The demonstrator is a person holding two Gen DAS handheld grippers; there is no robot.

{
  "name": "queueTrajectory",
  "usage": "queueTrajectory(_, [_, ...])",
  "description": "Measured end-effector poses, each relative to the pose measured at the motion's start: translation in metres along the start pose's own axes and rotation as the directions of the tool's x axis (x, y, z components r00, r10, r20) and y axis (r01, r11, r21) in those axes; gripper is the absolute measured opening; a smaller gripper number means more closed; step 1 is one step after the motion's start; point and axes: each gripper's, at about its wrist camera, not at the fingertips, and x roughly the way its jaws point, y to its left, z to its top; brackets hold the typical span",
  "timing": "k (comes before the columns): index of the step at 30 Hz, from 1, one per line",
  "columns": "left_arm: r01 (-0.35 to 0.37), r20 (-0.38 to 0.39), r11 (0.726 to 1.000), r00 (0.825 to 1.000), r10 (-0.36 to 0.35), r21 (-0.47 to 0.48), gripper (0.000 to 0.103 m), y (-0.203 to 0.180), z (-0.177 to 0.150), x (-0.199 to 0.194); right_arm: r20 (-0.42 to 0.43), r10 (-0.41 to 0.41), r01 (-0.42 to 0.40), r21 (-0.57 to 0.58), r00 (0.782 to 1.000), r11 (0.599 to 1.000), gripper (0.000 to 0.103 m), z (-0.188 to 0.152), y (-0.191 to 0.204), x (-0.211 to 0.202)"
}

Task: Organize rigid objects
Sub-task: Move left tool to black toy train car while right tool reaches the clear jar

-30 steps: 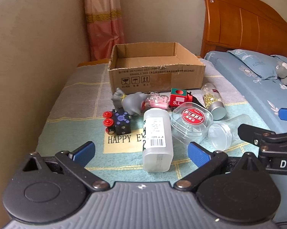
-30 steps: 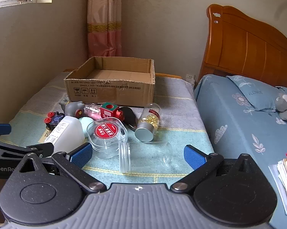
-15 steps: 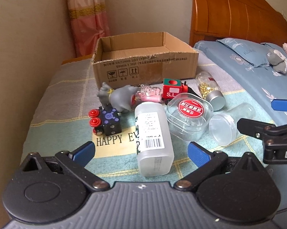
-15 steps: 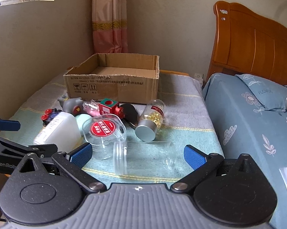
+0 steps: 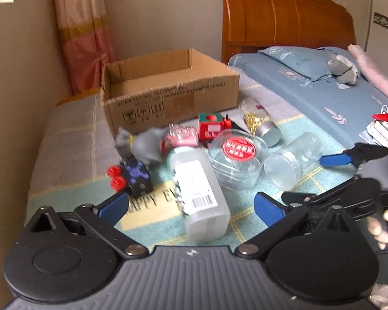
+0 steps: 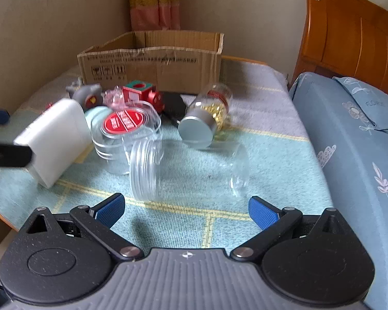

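Observation:
An open, empty cardboard box [image 5: 168, 90] [image 6: 155, 62] stands at the back of the table. In front of it lie a white plastic bottle [image 5: 199, 188] [image 6: 54, 139], a clear tub with a red lid [image 5: 237, 160] [image 6: 126, 131], a clear empty jar on its side [image 5: 292, 160] [image 6: 191, 170], a jar of gold beads [image 5: 261, 124] [image 6: 206, 118], a red toy train [image 5: 212, 126] [image 6: 142, 95], a grey elephant toy [image 5: 144, 147] [image 6: 86, 94] and a black dice car [image 5: 134, 178]. My left gripper [image 5: 191, 206] is open just before the white bottle. My right gripper [image 6: 186, 209] is open just before the clear jar.
A pink clear item [image 5: 181, 137] lies between the elephant and the train. A bed with blue bedding [image 6: 354, 134] and a wooden headboard [image 6: 348, 33] stands to the right. A wall and a curtain [image 5: 82, 33] stand behind the table. The tablecloth [image 6: 194, 219] covers the table.
Both grippers have moved forward toward the pile. The right gripper has closed in on the clear jar, and its fingers now show at the right of the left wrist view.

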Motion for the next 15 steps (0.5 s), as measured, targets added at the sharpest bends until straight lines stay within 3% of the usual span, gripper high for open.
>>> queueTrajectory(3, [-0.023,0.022,1.0,1.0,0.022,0.015,0.102,0.012,0.005,-0.008,-0.026,-0.004,0.004,-0.003,1.0,1.0,0.103,-0.001,0.0,0.009])
queueTrajectory(10, [-0.062,0.006,0.998,0.998,0.062,-0.02,0.102,0.054,0.008,-0.005,0.005,0.028,-0.028,-0.032,1.0,0.999,0.103,-0.002,-0.004,0.013])
queueTrajectory(15, [-0.02,-0.014,0.998,1.0,0.019,-0.063,0.102,0.081,-0.005,0.022,0.018,0.018,-0.017,-0.023,1.0,1.0,0.103,-0.001,-0.002,0.015])
